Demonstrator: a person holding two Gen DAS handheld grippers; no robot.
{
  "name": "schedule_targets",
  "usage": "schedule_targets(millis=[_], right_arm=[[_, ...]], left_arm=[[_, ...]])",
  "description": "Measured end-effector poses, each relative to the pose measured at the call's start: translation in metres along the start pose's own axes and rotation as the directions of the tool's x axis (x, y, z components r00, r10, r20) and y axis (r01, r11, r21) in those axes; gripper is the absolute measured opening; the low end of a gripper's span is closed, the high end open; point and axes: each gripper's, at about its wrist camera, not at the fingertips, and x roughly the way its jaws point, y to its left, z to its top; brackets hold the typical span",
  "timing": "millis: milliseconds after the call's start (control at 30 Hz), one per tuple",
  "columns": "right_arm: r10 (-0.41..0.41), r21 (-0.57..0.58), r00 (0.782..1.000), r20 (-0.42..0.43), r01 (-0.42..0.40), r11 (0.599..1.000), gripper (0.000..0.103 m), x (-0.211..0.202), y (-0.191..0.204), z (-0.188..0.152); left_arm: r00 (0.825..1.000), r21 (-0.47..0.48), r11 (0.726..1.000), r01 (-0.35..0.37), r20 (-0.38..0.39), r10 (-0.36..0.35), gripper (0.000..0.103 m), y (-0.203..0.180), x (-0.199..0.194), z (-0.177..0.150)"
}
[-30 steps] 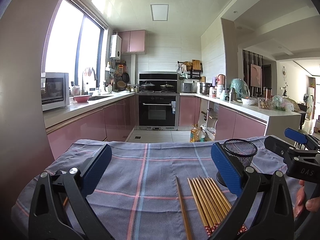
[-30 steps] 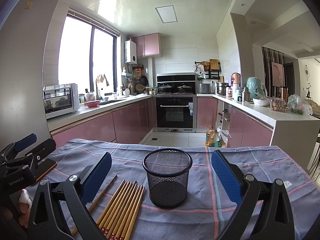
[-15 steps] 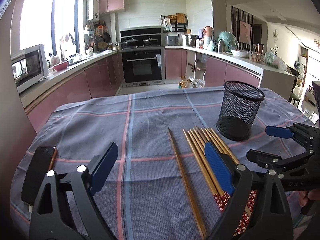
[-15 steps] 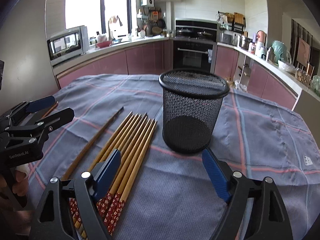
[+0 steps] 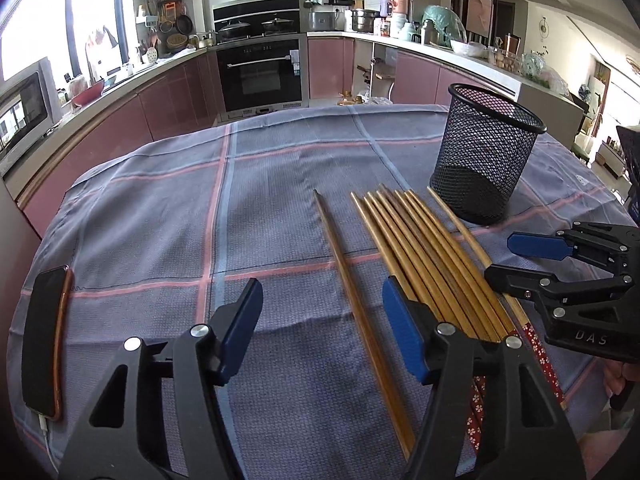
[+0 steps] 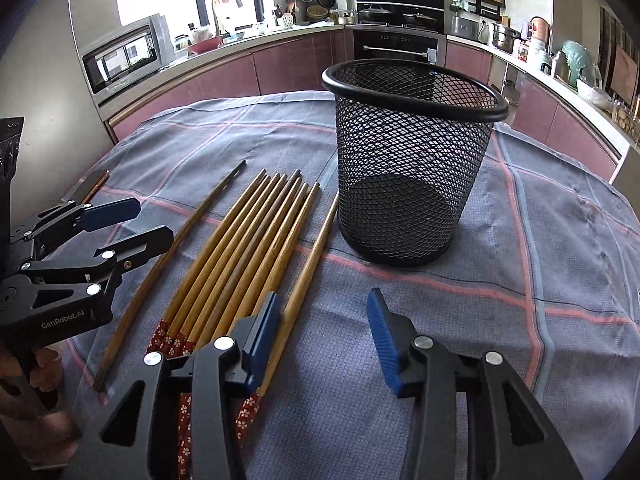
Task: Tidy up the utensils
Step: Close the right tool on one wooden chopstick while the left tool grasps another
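While my jaws have just been narrowing on nothing, my left gripper (image 5: 322,330) straddles the lone chopstick (image 5: 352,280), the bundled chopsticks (image 6: 244,252) lie untouched on the cloth (image 5: 160,208), my half-open right gripper (image 6: 324,334) hangs beside them, and the mesh cup (image 6: 412,160) stands empty: nothing sorted yet.

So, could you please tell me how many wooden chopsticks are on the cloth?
8: one darker stray chopstick at left, a bunch of six mid-cloth, one chopstick beside the black mesh cup; overlap may hide more.

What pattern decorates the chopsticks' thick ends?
White flowers on red, on the chopsticks; clearest in the right wrist view.
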Motion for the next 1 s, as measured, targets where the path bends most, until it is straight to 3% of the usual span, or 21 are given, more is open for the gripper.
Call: schedule_targets(millis=[133,200,367,567,833,1000], right_arm=[[0.002,-0.002,1.000,-0.014,-0.002,1.000,0.038,0.004,0.000,0.007],[0.006,-0.001,1.000,-0.014,-0.006,1.000,0.034,0.006,0.000,0.010],[0.045,0.026,0.999,-0.016,-0.044,0.999,0.013,0.009,-0.003,0.014],[0.087,0.069,0.996,-0.003,-0.087,0.994,0.006,0.007,-0.009,0.014],[0.130,0.069,0.990,0.052,-0.134,0.989,0.006,-0.011,-0.014,0.014],[0.171,0.054,0.978,0.116,-0.178,0.983,0.006,-0.032,-0.017,0.017]], left_arm=[[0.999,0.010,1.000,0.019,-0.044,-0.019,0.054,-0.004,0.010,0.002],[0.998,0.013,0.999,0.033,-0.061,-0.032,0.043,-0.006,0.015,0.003],[0.996,-0.003,0.999,0.054,-0.076,-0.054,0.031,-0.006,0.021,0.007],[0.993,-0.054,0.995,0.078,-0.081,-0.083,0.012,-0.005,0.022,0.010],[0.992,-0.104,0.989,0.109,-0.053,-0.115,0.010,0.002,0.010,0.012],[0.983,-0.103,0.978,0.180,-0.021,-0.183,0.008,0.005,-0.011,0.019]])
